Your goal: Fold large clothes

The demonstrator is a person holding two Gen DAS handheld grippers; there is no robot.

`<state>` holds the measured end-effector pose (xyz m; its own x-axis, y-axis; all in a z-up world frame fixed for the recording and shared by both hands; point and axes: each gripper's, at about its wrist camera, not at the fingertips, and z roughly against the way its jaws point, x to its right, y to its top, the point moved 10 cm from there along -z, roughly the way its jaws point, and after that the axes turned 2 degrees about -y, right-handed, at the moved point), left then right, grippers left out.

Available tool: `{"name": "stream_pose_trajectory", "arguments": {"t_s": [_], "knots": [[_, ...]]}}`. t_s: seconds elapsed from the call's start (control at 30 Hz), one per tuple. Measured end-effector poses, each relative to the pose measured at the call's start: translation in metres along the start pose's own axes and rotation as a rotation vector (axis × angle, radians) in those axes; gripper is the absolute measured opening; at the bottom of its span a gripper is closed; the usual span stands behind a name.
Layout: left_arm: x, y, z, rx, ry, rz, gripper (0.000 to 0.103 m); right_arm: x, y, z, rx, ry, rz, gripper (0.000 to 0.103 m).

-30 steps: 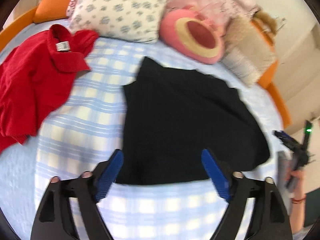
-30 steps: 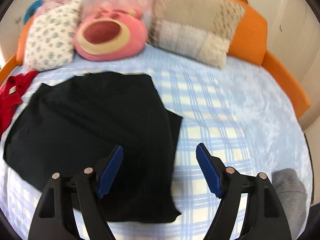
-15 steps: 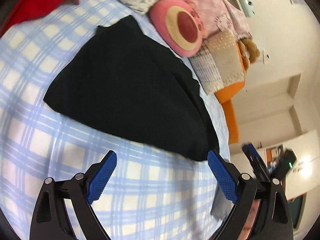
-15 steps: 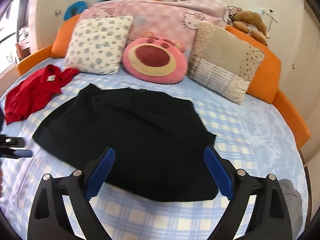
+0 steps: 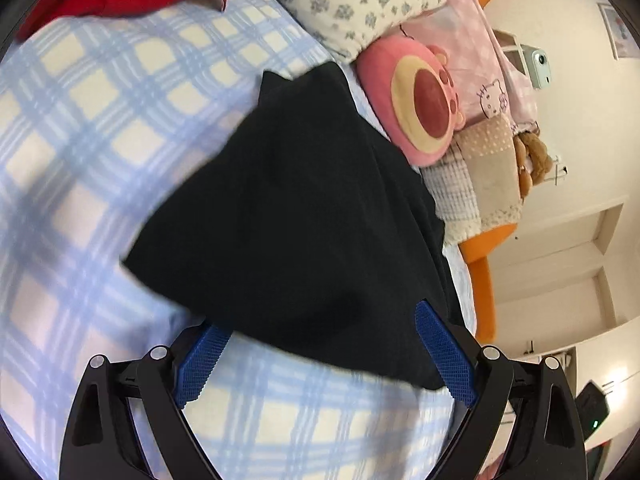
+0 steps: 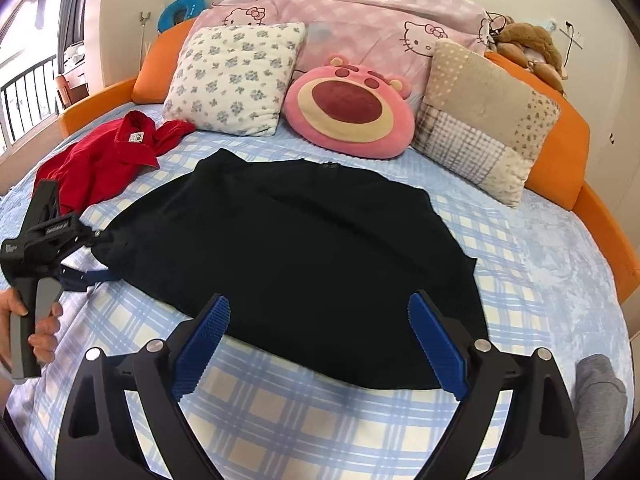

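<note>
A large black garment [image 6: 304,256] lies folded and spread flat on the blue checked bed sheet [image 6: 312,416]. It also shows in the left wrist view [image 5: 296,224]. My left gripper [image 5: 320,356] is open at the garment's left end, its jaws astride the cloth edge, with one blue pad partly under the hem. The left gripper also shows in the right wrist view [image 6: 86,256], touching the garment's left edge. My right gripper [image 6: 320,348] is open and empty, hovering above the garment's near edge.
A red garment [image 6: 100,160] lies crumpled at the bed's far left. Pillows and a pink plush bear cushion [image 6: 348,112] line the headboard. A grey cloth [image 6: 596,384] lies at the right edge. The orange bed frame [image 6: 600,216] curves around.
The left gripper has moved in low to the garment's left edge. The right gripper has stayed pulled back with the whole garment in view.
</note>
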<state>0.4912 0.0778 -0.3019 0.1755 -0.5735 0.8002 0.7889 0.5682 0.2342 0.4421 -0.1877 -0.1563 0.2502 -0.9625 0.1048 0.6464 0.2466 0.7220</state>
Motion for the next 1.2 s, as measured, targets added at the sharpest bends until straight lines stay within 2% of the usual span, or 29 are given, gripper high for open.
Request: {"name": "stream_pose_trajectory", "arguments": {"t_s": [0.07, 0.2, 0.23, 0.33, 0.37, 0.4, 0.43, 0.47, 0.53, 0.57, 0.67, 0.77, 0.83, 0.97, 1.1, 1.2], "knots": [[-0.005, 0.014, 0.0, 0.018, -0.017, 0.037, 0.093, -0.002, 0.0, -0.005, 0.0, 0.015, -0.013, 0.09], [-0.019, 0.029, 0.008, 0.057, -0.097, 0.154, 0.093, -0.005, 0.002, -0.014, -0.004, 0.055, -0.054, 0.09], [-0.022, 0.028, 0.01, 0.059, -0.096, 0.154, 0.09, -0.007, 0.004, -0.016, 0.001, 0.074, -0.071, 0.09], [-0.018, 0.021, 0.007, 0.059, 0.022, 0.029, 0.07, -0.012, 0.011, -0.02, 0.017, 0.114, -0.117, 0.089], [-0.017, 0.02, 0.007, 0.061, 0.032, 0.021, 0.066, -0.014, 0.013, -0.021, 0.024, 0.122, -0.128, 0.089], [-0.021, 0.019, 0.008, 0.063, 0.041, 0.026, 0.057, -0.016, 0.017, -0.021, 0.036, 0.138, -0.147, 0.087], [-0.026, 0.018, 0.01, 0.062, 0.045, 0.04, 0.05, -0.019, 0.022, -0.022, 0.047, 0.149, -0.168, 0.07], [-0.032, 0.019, 0.01, 0.057, 0.043, 0.058, 0.049, -0.022, 0.025, -0.024, 0.052, 0.155, -0.188, 0.056], [-0.037, 0.019, 0.012, 0.049, 0.043, 0.069, 0.042, -0.025, 0.031, -0.03, 0.053, 0.179, -0.228, 0.047], [-0.038, 0.018, 0.012, 0.045, 0.053, 0.058, 0.041, -0.027, 0.034, -0.034, 0.052, 0.185, -0.251, 0.041], [-0.038, 0.017, 0.011, 0.042, 0.082, 0.036, 0.04, -0.027, 0.034, -0.049, 0.022, 0.161, -0.287, 0.036], [-0.038, 0.017, 0.01, 0.041, 0.093, 0.034, 0.039, -0.025, 0.023, -0.068, -0.043, 0.158, -0.345, 0.035], [-0.037, 0.016, 0.01, 0.04, 0.102, 0.022, 0.039, -0.026, 0.009, -0.079, -0.082, 0.157, -0.368, 0.033], [-0.035, 0.016, 0.01, 0.032, 0.123, -0.004, 0.039, -0.024, -0.022, -0.097, -0.137, 0.094, -0.35, 0.033], [-0.031, 0.016, 0.009, 0.022, 0.172, -0.047, 0.037, -0.03, -0.058, -0.116, -0.198, 0.098, -0.347, 0.033], [-0.024, 0.017, 0.008, 0.01, 0.22, -0.09, 0.031, -0.042, -0.066, -0.114, -0.137, 0.023, -0.252, 0.034]]}}
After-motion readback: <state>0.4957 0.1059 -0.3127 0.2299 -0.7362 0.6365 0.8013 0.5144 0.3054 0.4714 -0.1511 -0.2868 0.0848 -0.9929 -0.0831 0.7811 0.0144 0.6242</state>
